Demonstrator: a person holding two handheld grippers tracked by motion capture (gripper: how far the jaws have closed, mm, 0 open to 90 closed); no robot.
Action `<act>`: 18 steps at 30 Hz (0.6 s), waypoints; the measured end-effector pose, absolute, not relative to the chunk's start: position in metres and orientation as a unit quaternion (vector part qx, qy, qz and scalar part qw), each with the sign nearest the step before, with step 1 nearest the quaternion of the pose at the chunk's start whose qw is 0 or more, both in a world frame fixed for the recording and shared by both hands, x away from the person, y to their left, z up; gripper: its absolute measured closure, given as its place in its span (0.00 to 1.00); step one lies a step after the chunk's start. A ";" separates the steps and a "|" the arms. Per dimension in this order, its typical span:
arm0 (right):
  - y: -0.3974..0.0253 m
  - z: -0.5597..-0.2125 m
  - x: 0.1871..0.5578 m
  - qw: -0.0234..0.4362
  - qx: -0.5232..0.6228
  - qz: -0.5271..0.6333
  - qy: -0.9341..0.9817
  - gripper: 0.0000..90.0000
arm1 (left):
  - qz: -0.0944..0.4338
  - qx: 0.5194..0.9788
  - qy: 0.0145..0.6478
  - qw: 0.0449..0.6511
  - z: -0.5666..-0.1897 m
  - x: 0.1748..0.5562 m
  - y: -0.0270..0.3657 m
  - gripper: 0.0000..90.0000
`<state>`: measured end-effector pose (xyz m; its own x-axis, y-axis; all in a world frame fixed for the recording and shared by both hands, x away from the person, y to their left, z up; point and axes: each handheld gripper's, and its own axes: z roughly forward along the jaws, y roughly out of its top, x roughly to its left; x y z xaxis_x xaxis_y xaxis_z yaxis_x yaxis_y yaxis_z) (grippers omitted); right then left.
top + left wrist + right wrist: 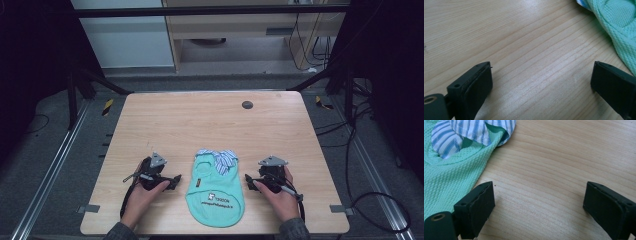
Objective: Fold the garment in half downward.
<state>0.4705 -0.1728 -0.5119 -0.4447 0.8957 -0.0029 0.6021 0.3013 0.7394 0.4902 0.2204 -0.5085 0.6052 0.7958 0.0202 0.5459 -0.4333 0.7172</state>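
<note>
A small mint-green garment (215, 187) lies flat on the near middle of the wooden desk (200, 125), between the two hands. It has a blue-and-white striped collar (220, 159) at its far end. On the near part there is a small printed picture with dark writing under it, and a small label sits higher on the left; the letters are too small to read.

The left hand-held gripper (172, 182) rests on the desk just left of the garment, its jaws wide apart over bare wood. The right hand-held gripper (248, 181) rests just right of it, jaws also wide apart, the left jaw beside the cloth edge.

A dark round cap (247, 104) sits at the far right of the desk.
</note>
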 end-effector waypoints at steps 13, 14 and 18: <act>-0.173 -0.512 0.472 0.212 0.480 0.344 0.779 0.10 | 0.180 0.829 0.403 0.344 -0.509 0.491 0.220 0.02; -0.173 -0.512 0.472 0.213 0.480 0.344 0.778 0.10 | 0.180 0.829 0.403 0.344 -0.508 0.491 0.220 0.02; -0.173 -0.512 0.471 0.215 0.482 0.345 0.776 0.15 | 0.176 0.831 0.400 0.344 -0.507 0.490 0.220 0.06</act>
<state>0.4711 -0.1732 -0.5115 -0.4432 0.8964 -0.0010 0.6004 0.2976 0.7422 0.4897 0.2201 -0.5068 0.6173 0.7865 0.0177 0.5440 -0.4429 0.7126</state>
